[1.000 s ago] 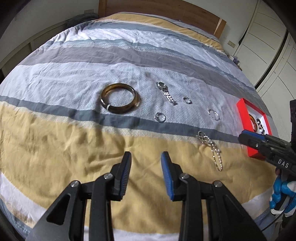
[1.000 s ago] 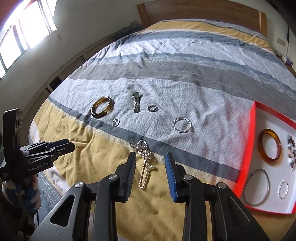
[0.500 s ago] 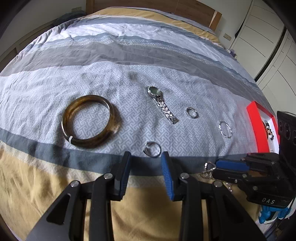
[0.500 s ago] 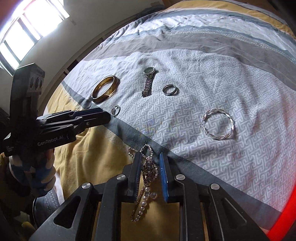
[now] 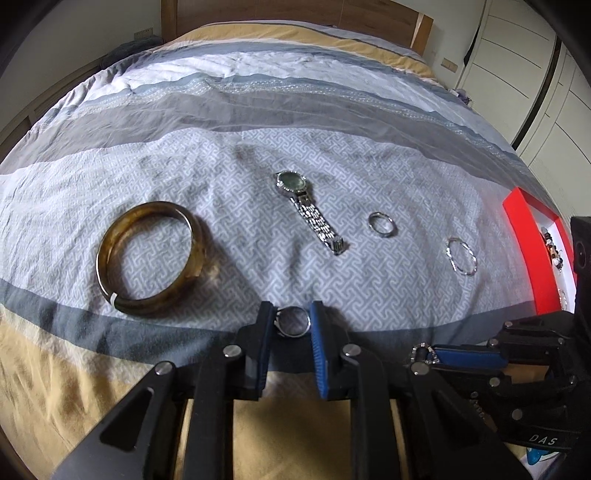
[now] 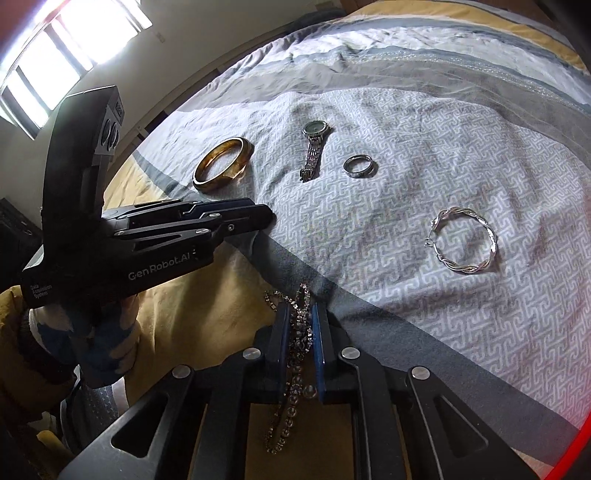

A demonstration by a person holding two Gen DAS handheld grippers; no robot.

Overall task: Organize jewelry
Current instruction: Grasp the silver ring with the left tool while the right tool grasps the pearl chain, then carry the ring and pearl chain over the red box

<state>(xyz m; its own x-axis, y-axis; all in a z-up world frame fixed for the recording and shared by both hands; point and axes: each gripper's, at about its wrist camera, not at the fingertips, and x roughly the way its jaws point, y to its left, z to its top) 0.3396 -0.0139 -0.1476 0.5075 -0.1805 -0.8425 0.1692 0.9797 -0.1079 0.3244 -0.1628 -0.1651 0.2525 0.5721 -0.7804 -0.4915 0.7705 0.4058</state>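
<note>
Jewelry lies on a striped bedspread. My left gripper (image 5: 291, 317) has closed around a small silver ring (image 5: 292, 322) on the grey stripe; the ring sits between the pads. My right gripper (image 6: 300, 325) is shut on a beaded chain necklace (image 6: 295, 354), whose ends trail in front of and behind the jaws. A brown bangle (image 5: 149, 258), a silver watch (image 5: 308, 210), a plain ring (image 5: 382, 224) and a twisted silver hoop (image 5: 461, 256) lie loose on the patterned band. The red tray (image 5: 528, 243) sits at the right.
The wooden headboard (image 5: 295, 14) is at the far end and white wardrobes (image 5: 535, 55) stand to the right. A window (image 6: 55, 48) is on the left wall in the right wrist view. The two grippers are close side by side near the bed's front.
Both grippers moved forward and down to the bedspread. The left jaws narrowed around the small ring. The right jaws closed further on the necklace.
</note>
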